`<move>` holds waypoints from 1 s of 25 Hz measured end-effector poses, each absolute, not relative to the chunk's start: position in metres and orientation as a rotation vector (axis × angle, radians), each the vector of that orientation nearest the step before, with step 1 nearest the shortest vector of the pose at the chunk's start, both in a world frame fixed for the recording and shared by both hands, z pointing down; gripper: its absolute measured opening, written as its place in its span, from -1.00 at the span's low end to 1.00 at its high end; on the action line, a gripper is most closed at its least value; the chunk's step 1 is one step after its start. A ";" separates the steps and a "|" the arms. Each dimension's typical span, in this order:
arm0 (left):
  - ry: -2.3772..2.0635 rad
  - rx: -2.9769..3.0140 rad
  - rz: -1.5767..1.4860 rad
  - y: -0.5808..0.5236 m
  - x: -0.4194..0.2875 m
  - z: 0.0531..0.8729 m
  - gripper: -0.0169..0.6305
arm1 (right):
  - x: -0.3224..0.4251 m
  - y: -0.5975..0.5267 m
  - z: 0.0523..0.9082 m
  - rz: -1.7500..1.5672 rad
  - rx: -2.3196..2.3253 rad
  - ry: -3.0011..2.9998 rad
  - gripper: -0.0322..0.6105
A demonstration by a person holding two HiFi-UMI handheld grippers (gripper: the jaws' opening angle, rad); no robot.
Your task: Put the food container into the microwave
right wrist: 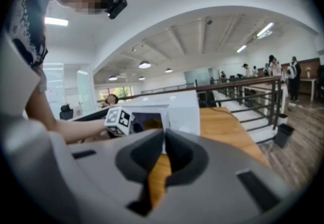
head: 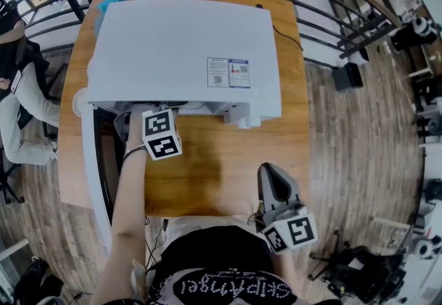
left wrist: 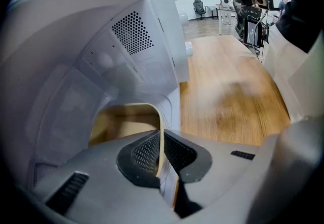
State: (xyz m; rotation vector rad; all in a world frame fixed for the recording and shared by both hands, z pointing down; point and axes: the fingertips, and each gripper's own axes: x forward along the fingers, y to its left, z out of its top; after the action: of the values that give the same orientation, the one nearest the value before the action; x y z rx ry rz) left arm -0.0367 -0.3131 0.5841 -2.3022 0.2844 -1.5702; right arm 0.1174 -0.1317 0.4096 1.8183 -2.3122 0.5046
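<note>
One food container (left wrist: pixel 126 124), cream-walled and open-topped, already just within the front opening of the microwave (head: pixel 179 55); resting on the microwave floor or hanging just above it, impossible to tell. Held at its near wall by the left gripper (left wrist: pixel 162 153), pads clenched on either face of that thin wall, the wall upright between them. To finish the step well: lower to a flat seat on the microwave floor, slide a little deeper toward the microwave's back wall, far enough in for closing the door, and hold the pinched wall vertical throughout to avoid tipping or buckling it. Then part the pads fully before any retreat, lift clear of the rim, and back straight out through the microwave's opening without dragging the container forward. Mind the microwave's ceiling overhead and the open door (head: pixel 88 152) swung out at the microwave's left. In front of the microwave, bare wooden table (head: pixel 207 179). Farther out from the microwave's front, close to the person's body, the right gripper (right wrist: pixel 164 149), pads pressed together on nothing, aimed back at the microwave and idle, with no likely part in the placing.
</note>
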 end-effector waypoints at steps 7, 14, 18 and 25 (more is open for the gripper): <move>0.292 -2.282 -1.558 -0.315 -0.036 0.583 -0.76 | 0.117 -0.131 0.410 0.519 1.823 -2.310 -0.79; 0.317 -2.281 -1.550 -0.317 -0.037 0.581 -0.47 | 0.117 -0.132 0.411 0.520 1.820 -2.311 -0.79; 0.319 -2.291 -1.540 -0.316 -0.036 0.580 -0.47 | 0.116 -0.133 0.411 0.522 1.816 -2.316 -0.79; 0.331 -2.303 -1.529 -0.314 -0.036 0.577 -0.50 | 0.117 -0.134 0.412 0.518 1.815 -2.318 -0.79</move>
State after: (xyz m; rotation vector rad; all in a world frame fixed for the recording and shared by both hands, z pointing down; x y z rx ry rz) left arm -0.0359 -0.3143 0.5772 -2.3027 0.3306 -1.5293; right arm 0.1174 -0.1340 0.4118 1.8147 -2.3181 0.5185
